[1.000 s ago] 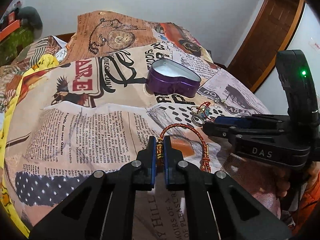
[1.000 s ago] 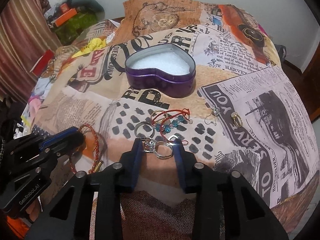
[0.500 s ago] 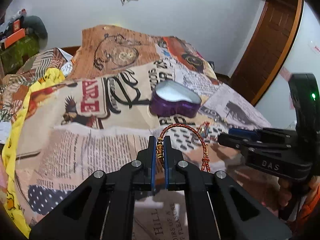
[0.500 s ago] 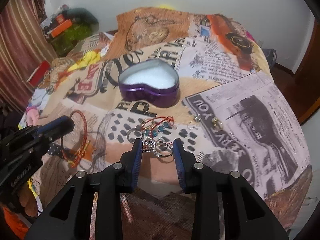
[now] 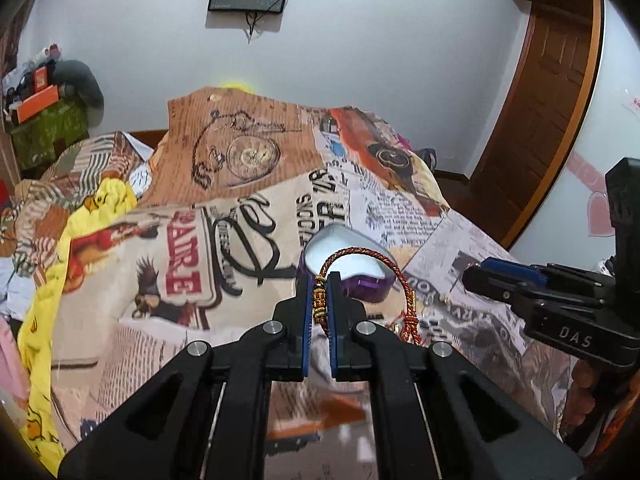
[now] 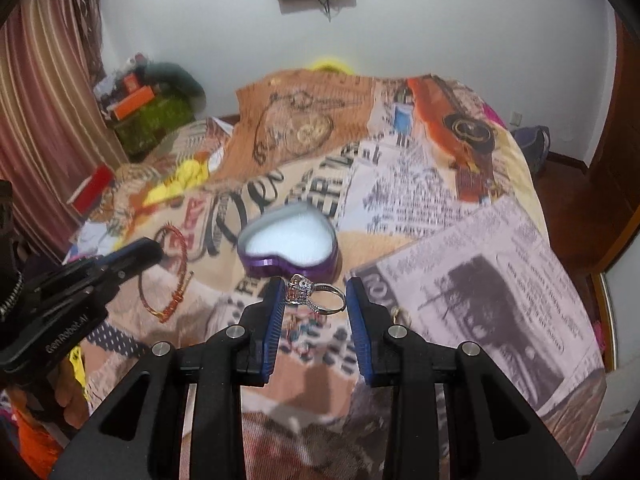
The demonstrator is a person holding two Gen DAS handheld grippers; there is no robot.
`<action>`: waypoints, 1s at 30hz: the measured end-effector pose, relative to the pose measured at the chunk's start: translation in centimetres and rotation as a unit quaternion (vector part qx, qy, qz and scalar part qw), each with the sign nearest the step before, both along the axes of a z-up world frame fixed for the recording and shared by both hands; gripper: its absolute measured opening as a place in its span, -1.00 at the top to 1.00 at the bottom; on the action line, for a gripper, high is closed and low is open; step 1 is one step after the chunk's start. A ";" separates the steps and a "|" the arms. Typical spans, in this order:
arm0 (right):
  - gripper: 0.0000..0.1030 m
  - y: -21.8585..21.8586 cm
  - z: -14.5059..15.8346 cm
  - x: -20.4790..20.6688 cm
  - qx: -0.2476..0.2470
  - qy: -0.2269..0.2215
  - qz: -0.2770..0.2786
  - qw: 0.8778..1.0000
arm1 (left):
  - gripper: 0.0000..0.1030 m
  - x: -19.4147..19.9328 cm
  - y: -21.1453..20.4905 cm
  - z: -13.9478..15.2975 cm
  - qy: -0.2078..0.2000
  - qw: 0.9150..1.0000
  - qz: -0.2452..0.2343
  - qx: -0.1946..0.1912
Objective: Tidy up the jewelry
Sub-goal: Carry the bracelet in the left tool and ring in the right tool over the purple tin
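From the left wrist view, the left tool is seen pressed together on the beaded clasp of a bracelet. The bracelet is held clear of the bed, its loop standing upright and arching to the right, with the knotted tail hanging down. The loop's long axis runs roughly up and down, and its plane faces the camera. Just behind the loop lies the box, open, with a white lining in which nothing can be seen. The right tool is seen to the right of the box, at about the same height.

From the right wrist view, the right tool is seen pinching a ring across its width: the stone is pressed against the left pad and the band reaches toward the right pad. The ring lies crosswise between the fingers, stone to the left. The box is just beyond it, heart-shaped, point toward the camera. A few blurred pieces are seen on the bed nearer than the box.

The task is judged to be at an early stage: two pieces are lifted, none is yet placed, and the rest is left to be gathered.
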State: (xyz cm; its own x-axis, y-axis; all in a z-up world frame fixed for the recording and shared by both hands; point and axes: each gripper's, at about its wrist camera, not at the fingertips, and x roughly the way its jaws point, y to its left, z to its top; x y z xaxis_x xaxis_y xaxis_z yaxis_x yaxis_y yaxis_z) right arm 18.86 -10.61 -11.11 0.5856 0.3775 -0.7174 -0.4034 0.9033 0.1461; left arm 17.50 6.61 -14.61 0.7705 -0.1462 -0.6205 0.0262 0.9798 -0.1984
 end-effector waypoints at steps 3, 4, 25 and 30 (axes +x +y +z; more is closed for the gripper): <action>0.44 -0.2 0.5 0.8 0.011 -0.013 0.001 1.000 | 0.89 1.0 -0.3 0.4 -0.006 1.000 0.006 0.010; 0.44 -0.2 0.6 1.1 0.016 -0.015 0.003 1.000 | 0.89 1.4 -0.4 0.4 -0.007 1.000 0.006 0.010; 0.44 1.6 -1.3 6.3 0.023 -0.010 0.033 0.999 | 0.89 9.1 -0.9 -2.1 0.017 0.999 -0.009 0.039; 0.44 2.1 -2.1 7.1 0.021 -0.003 0.037 0.999 | 0.89 10.3 -0.9 -3.2 0.038 0.998 -0.022 0.036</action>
